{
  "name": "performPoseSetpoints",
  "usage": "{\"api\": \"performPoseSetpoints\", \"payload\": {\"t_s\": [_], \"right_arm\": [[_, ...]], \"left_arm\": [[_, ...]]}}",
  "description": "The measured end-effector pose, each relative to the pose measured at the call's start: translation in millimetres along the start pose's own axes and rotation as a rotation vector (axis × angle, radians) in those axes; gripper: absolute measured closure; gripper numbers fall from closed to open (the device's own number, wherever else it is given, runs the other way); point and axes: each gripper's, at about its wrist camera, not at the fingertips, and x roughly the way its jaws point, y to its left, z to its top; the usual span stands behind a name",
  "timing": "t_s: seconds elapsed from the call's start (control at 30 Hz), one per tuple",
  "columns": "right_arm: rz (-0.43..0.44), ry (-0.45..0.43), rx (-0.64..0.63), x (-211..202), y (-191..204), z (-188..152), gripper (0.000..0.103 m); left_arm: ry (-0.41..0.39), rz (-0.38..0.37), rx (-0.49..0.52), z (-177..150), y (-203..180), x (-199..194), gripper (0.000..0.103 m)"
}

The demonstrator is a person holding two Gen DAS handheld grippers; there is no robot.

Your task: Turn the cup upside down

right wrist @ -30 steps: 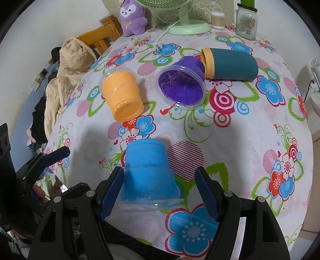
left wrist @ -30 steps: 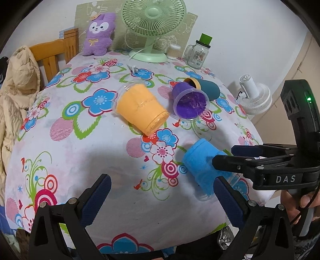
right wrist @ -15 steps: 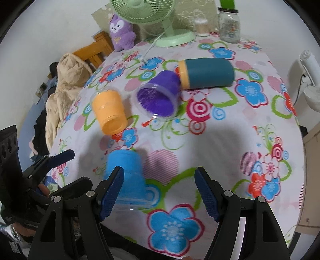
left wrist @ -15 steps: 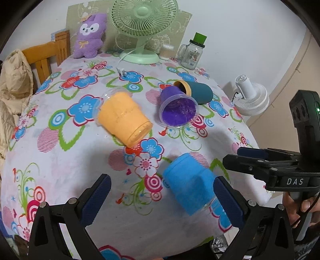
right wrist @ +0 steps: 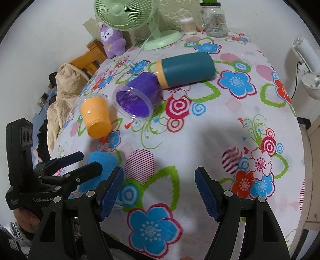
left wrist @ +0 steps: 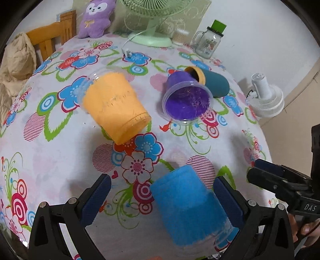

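The left gripper (left wrist: 160, 198) is straddling the blue cup (left wrist: 190, 206) with fingers spread; the right gripper (right wrist: 159, 192) is hanging open beside it, orange cup (left wrist: 115, 108) and purple cup (left wrist: 187, 100) lying beyond.

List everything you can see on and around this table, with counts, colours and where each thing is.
blue cup: one, blue, on its side at the near edge, between the left fingers
orange cup: one, on its side, mid-table left
purple cup: one, on its side, mouth toward camera
teal cup: one, teal with yellow rim, on its side behind the purple cup
fan: one, green, far edge
plush: one, purple, far edge
jar: one, clear, green lid
white fan: one, beyond the table
chair: one, wooden
left gripper: open
right gripper: open, over bare cloth
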Motion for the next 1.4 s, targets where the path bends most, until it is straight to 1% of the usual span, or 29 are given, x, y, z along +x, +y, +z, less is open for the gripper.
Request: {"api": "performPoseSetpoints", "payload": {"t_s": [0.03,0.2,0.33,0.43,0.5,0.6,0.63,0.7,0.8,0.83,0.87,0.9,0.97,1.03,1.13,1.23,1.4], "right_arm": [[0.001,0.000,0.004,0,-2,0,0.027],[0.010,-0.003,0.018,5,-12,-1,0.024],[0.022,-0.016,0.023,3,-16,-1,0.024],[0.025,-0.030,0.028,0,-19,-1,0.024],[0.027,-0.038,0.033,-2,-21,-1,0.024],[0.032,-0.043,0.037,-3,-23,-3,0.024],[0.033,-0.042,0.038,-2,-23,-4,0.024],[0.035,-0.040,0.042,-1,-25,-5,0.024],[0.042,-0.041,0.047,1,-26,-6,0.024],[0.047,-0.044,0.050,1,-26,-6,0.024],[0.050,-0.046,0.052,0,-26,-6,0.024],[0.054,-0.049,0.054,0,-26,-6,0.024],[0.058,-0.055,0.060,-1,-28,-6,0.024],[0.061,-0.058,0.069,-1,-31,-5,0.024],[0.061,-0.063,0.084,-3,-35,-5,0.024],[0.062,-0.066,0.093,-4,-37,-6,0.024],[0.065,-0.074,0.092,-7,-36,-7,0.024]], "left_arm": [[0.010,0.002,-0.007,0,0,3,0.000],[0.062,-0.052,-0.077,0,3,11,0.000],[0.091,-0.045,-0.071,0,-3,15,0.000],[0.111,-0.060,-0.083,-2,-4,17,0.001],[0.118,-0.060,-0.100,-2,-4,19,0.002],[0.136,-0.075,-0.150,-3,2,22,0.004],[0.130,-0.077,-0.162,-2,3,21,0.004],[0.135,-0.075,-0.172,-1,4,22,0.006],[0.144,-0.077,-0.185,1,5,21,0.013],[0.146,-0.074,-0.186,2,6,21,0.019],[0.152,-0.075,-0.189,3,6,20,0.028],[0.158,-0.075,-0.190,3,6,20,0.032],[0.181,-0.091,-0.190,3,5,21,0.044],[0.195,-0.094,-0.177,3,2,22,0.045],[0.191,-0.093,-0.160,1,-2,21,0.046],[0.169,-0.097,-0.150,2,-4,16,0.047],[0.102,-0.092,-0.124,8,-9,0,0.047]]}}
